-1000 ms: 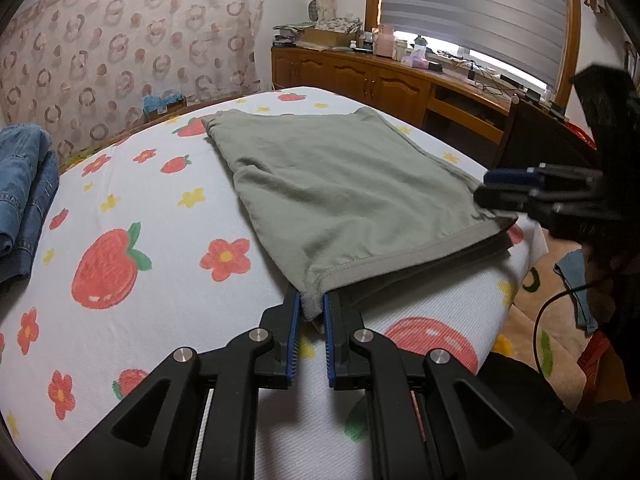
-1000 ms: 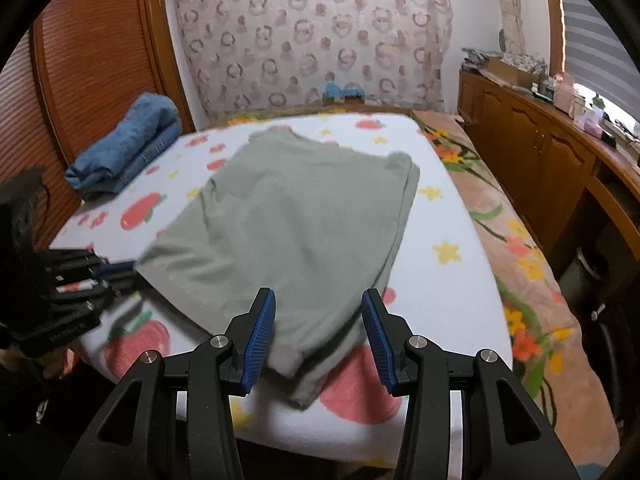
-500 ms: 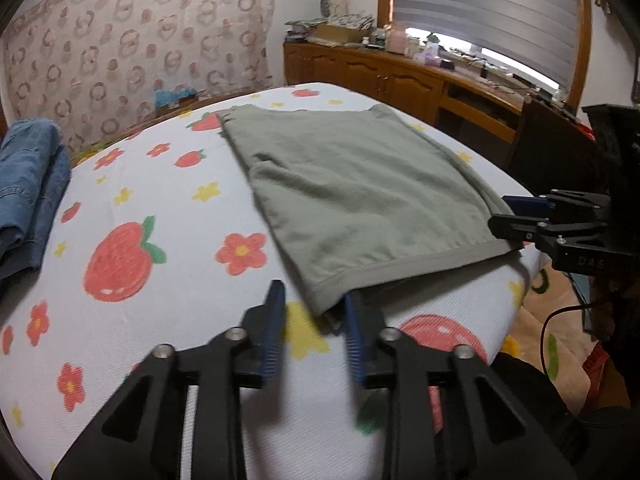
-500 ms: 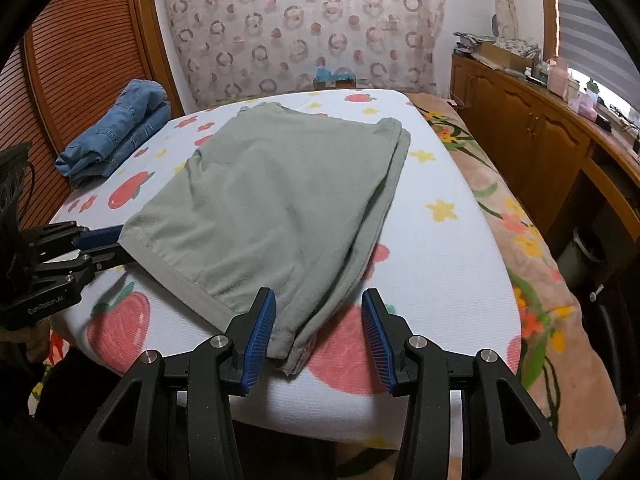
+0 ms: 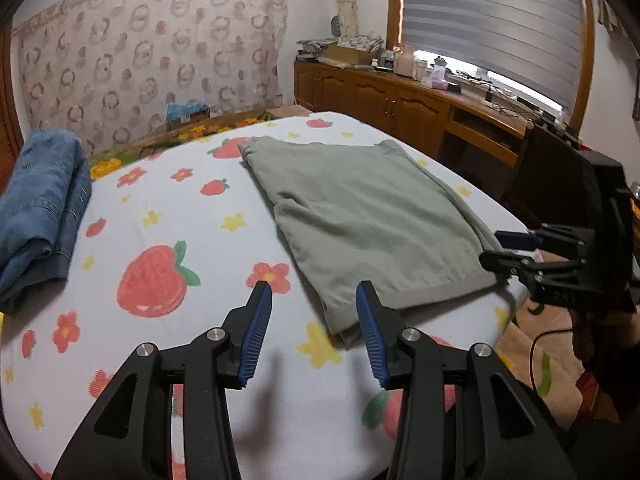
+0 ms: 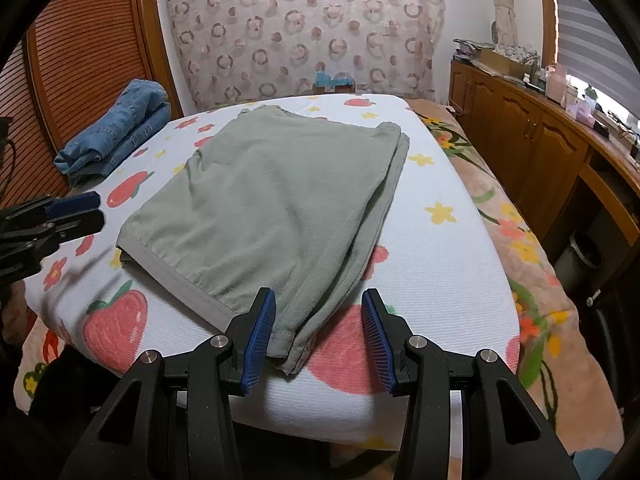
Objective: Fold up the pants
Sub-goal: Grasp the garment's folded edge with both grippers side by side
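Green pants [image 6: 272, 200] lie folded flat on the strawberry-print bed [image 6: 452, 264]; left gripper [image 5: 314, 328] and right gripper [image 6: 318, 332] hover spread at near corners, holding nothing.

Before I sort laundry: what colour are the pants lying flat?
Sage green pants, clearest in the right wrist view.

Spread right tongs [image 6: 318, 336] above folded green pants [image 6: 272, 208] corner.

One green pants [image 6: 272, 200], one folded denim garment [image 6: 116, 136], two tools, left tool [image 5: 314, 334], right tool [image 6: 318, 336]
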Demonstrator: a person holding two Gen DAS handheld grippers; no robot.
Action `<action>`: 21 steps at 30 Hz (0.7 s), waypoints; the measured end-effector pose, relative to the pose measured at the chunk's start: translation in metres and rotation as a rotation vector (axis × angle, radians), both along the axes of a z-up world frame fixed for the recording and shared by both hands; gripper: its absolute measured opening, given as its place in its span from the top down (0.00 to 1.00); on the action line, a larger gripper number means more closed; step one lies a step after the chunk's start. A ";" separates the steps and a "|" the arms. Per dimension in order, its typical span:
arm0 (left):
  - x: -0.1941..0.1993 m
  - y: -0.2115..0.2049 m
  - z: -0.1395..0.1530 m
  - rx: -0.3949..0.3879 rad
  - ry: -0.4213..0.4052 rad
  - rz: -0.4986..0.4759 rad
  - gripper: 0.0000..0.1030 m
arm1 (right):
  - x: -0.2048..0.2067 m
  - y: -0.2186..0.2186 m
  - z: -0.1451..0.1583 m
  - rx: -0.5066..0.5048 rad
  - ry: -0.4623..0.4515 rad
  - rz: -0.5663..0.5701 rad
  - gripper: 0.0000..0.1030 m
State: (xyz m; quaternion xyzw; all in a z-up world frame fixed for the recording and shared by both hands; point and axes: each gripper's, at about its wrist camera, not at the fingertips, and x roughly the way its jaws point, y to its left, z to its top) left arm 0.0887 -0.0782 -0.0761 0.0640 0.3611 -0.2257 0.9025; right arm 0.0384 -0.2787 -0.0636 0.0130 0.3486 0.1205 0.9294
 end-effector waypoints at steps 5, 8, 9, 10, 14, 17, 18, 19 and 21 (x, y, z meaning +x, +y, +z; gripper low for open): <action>0.016 -0.007 -0.015 -0.018 0.068 0.003 0.56 | -0.001 -0.001 0.001 0.004 0.003 0.010 0.55; 0.018 -0.008 -0.025 -0.019 0.093 0.010 0.56 | -0.002 0.000 0.001 0.005 0.001 0.013 0.55; 0.019 -0.008 -0.027 -0.021 0.098 0.012 0.57 | -0.002 0.000 0.001 0.005 0.001 0.013 0.56; 0.019 -0.008 -0.028 -0.025 0.100 0.014 0.57 | -0.002 0.000 0.001 0.007 0.001 0.015 0.59; 0.017 -0.009 -0.029 -0.024 0.092 0.017 0.57 | -0.002 0.002 0.002 0.012 0.002 0.026 0.66; 0.015 -0.008 -0.031 -0.036 0.091 0.028 0.57 | -0.002 0.004 0.002 0.020 0.005 0.040 0.75; 0.014 -0.008 -0.031 -0.040 0.091 0.029 0.57 | -0.002 0.005 0.002 0.024 0.006 0.045 0.77; 0.014 -0.008 -0.031 -0.046 0.094 0.029 0.57 | -0.001 0.005 0.002 0.028 0.006 0.050 0.79; 0.013 -0.008 -0.031 -0.057 0.098 0.023 0.57 | 0.000 0.006 0.001 0.037 0.008 0.057 0.83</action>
